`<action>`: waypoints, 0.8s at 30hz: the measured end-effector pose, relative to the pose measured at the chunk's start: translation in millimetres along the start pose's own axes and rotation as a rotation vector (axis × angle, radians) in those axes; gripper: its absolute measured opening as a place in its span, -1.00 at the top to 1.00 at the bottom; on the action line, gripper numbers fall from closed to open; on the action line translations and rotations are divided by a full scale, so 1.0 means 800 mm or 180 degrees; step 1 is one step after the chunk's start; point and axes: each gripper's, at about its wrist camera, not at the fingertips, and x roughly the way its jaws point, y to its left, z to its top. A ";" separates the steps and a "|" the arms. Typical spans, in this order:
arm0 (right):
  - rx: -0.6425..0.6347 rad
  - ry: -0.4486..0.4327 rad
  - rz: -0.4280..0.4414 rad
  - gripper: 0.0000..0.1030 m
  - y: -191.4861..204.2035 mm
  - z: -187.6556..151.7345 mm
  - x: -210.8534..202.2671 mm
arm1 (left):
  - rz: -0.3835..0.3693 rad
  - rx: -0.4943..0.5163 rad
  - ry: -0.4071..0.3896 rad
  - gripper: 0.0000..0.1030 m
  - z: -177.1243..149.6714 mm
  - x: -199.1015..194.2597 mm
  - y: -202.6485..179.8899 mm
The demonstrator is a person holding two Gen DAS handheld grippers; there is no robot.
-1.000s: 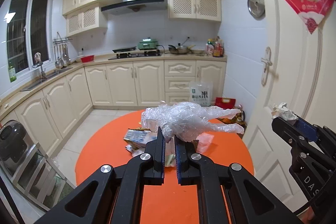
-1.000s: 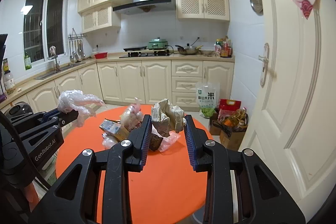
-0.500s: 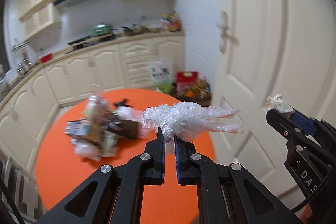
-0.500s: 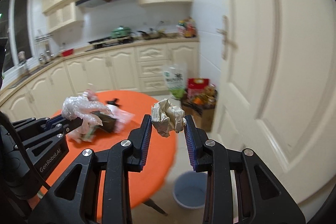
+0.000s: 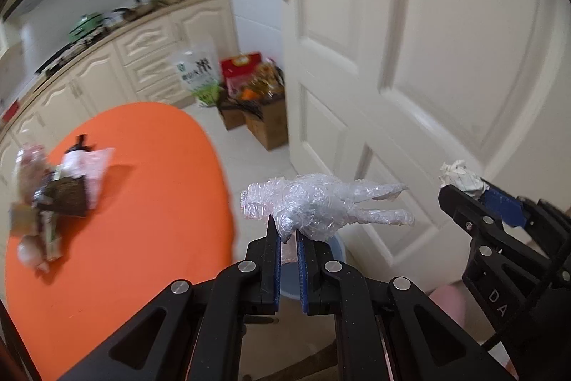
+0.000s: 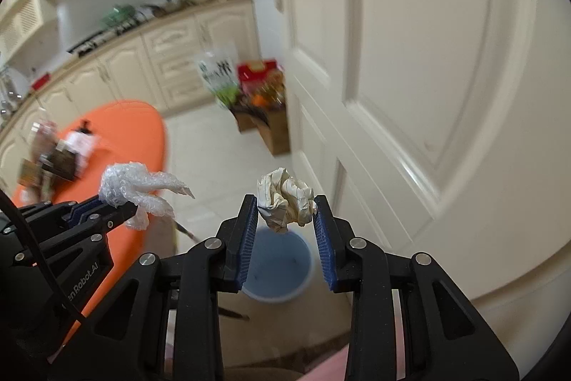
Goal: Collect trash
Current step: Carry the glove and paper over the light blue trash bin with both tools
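Note:
My left gripper (image 5: 287,231) is shut on a crumpled clear plastic glove (image 5: 321,204), held in the air past the table's right edge. My right gripper (image 6: 286,207) is shut on a ball of crumpled paper (image 6: 285,199), directly above a blue bin (image 6: 276,268) on the floor. In the left wrist view the bin (image 5: 335,249) shows only as a sliver behind the glove and fingers, and the right gripper (image 5: 464,188) with the paper ball (image 5: 460,174) is at the right. In the right wrist view the left gripper (image 6: 117,206) and glove (image 6: 139,188) are at the left.
A round orange table (image 5: 142,220) carries a pile of wrappers and packets (image 5: 60,188) at its left. A white door (image 5: 428,59) stands close on the right. Cardboard boxes with bags (image 5: 249,95) sit on the floor by cream cabinets (image 5: 142,59).
Both grippers swung right, off the table toward the door, and tipped downward with their loads still gripped. The blue bin came into view below them.

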 end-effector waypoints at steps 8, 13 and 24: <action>0.0045 0.0518 -0.0031 0.42 -0.042 -0.037 0.079 | 0.0019 0.0221 0.0508 0.91 0.027 0.115 -0.029; 0.0036 0.0793 0.0018 0.42 -0.056 -0.056 0.136 | 0.0107 0.0237 0.0772 0.91 0.038 0.188 -0.041; 0.0021 0.1323 0.0275 0.44 -0.050 -0.101 0.279 | 0.0336 0.0056 0.1451 0.91 0.015 0.370 -0.062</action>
